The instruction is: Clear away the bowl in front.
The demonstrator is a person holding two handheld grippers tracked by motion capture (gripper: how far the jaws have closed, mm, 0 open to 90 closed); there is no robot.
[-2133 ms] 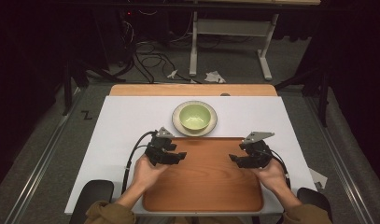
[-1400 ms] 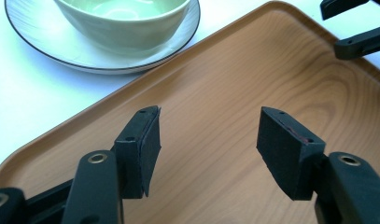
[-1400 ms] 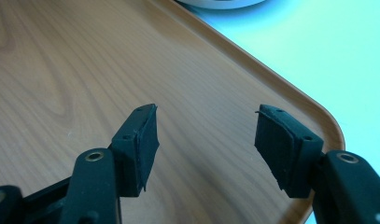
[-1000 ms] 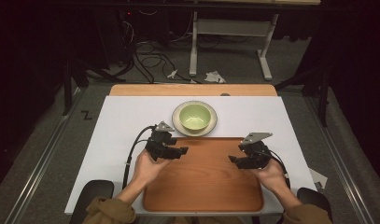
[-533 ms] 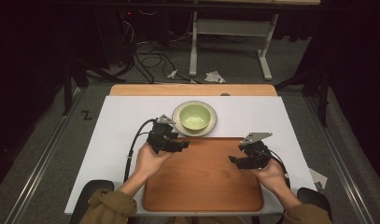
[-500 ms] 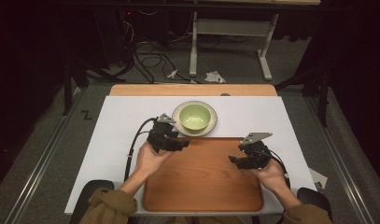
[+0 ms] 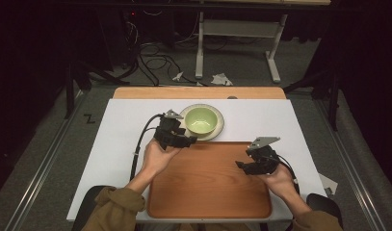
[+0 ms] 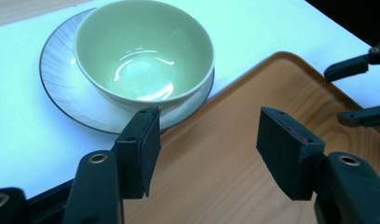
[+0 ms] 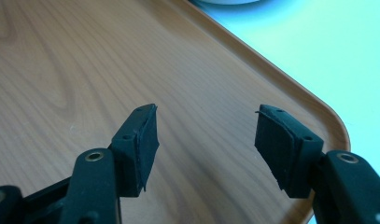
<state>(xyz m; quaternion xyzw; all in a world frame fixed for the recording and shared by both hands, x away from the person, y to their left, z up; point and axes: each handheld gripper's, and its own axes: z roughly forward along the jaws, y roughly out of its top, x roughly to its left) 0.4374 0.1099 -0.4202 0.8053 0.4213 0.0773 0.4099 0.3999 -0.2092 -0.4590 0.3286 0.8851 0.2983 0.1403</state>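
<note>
Desk carries a white sheet, with a strip of bare wood along its far edge; the wooden tray lies at the near edge, centred, nothing on its surface. Just beyond the tray's far edge, near its left corner, sits the grey-rimmed plate, and in the left gripper view the plate's near rim appears to overlap or touch the tray edge; cannot tell which. The green bowl stands upright on the plate, centred, and is empty, its inside glossy with light reflections, walls smooth, no chips visible. Judged progress: early. Bowl and plate are not yet gripped and not yet on the tray, so the whole lift or transfer remains, if the tray is the destination. Left gripper hovers over the tray's far-left corner, just beside the plate's near-left rim, jaws wide apart, nothing between them; in its own view the left pad lines up under the bowl's near wall. Right gripper hangs over the tray's right half, well apart from the bowl, jaws also spread wide and empty.
</note>
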